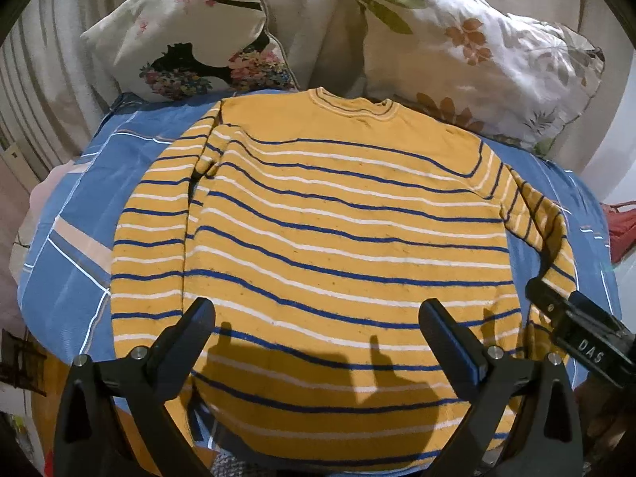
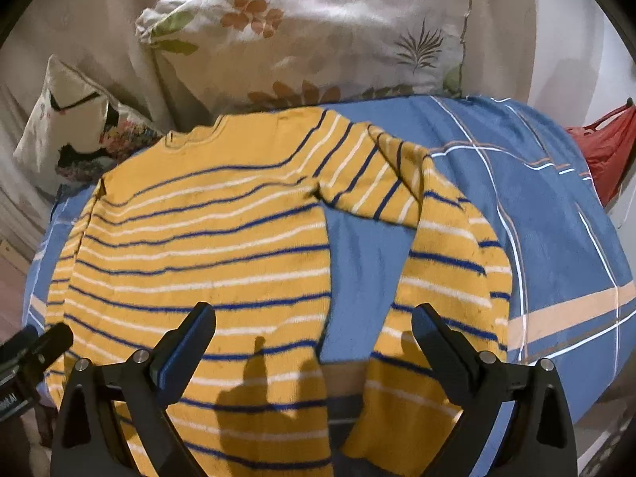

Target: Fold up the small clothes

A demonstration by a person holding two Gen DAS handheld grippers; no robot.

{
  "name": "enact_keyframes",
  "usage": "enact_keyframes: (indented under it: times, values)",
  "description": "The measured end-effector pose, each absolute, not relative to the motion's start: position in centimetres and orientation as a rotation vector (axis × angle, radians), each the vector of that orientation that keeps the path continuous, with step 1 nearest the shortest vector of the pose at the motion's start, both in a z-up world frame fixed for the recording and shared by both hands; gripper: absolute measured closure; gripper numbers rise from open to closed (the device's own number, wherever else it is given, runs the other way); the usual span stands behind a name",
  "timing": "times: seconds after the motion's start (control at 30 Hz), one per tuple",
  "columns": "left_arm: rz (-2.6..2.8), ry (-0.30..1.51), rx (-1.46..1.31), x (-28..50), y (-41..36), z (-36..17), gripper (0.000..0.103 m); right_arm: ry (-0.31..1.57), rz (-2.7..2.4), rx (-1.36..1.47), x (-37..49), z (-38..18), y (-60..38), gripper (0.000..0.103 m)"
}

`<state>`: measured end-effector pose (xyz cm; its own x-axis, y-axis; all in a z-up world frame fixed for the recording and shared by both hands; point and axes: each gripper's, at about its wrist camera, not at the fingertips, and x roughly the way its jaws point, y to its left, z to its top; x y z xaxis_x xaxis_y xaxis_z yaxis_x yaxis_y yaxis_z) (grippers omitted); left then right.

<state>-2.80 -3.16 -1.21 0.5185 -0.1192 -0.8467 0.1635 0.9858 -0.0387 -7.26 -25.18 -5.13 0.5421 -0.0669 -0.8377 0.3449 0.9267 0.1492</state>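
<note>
Blue bedding (image 1: 75, 246) with pale checked lines is spread over a cushioned surface, and two pillows are propped behind it against a beige backrest: a pillow printed with black figures and flowers (image 1: 190, 35) on the left and a pillow printed with leaves and orange blossoms (image 1: 477, 51) on the right. A red bag (image 2: 600, 151) is seen at the far right edge, beyond the bedding.

A yellow sweater (image 1: 318, 238) with navy and white stripes is laid flat on the bedding, its collar (image 1: 353, 105) turned toward the pillows and its hem toward the cameras. In the left wrist view, its left sleeve (image 1: 155, 230) is laid straight down beside the body. In the right wrist view, its right sleeve (image 2: 441, 262) is bent at the shoulder and run down beside the body, with a strip of blue bedding exposed between sleeve and body.

The left gripper (image 1: 318, 318) is held above the lower part of the sweater with its fingers spread wide and nothing between them. The right gripper (image 2: 314, 322) is held above the gap between body and right sleeve, likewise spread apart and holding nothing. Shadows of both are cast onto the sweater.
</note>
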Motion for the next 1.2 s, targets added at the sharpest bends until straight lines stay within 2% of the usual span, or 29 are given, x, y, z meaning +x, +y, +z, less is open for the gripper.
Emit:
enact_keyframes:
  times: [0.1, 1.2]
  values:
    - [-0.195, 1.018, 0.063, -3.3, -3.6, -1.2, 0.009, 0.977, -0.253, 0.308, -7.8, -5.1, -25.2, 0.003]
    - [-0.190, 1.013, 0.041, -6.6, -2.0, -1.1, 0.012, 0.995, -0.239, 0.288, -10.5, -4.9, -23.6, 0.003]
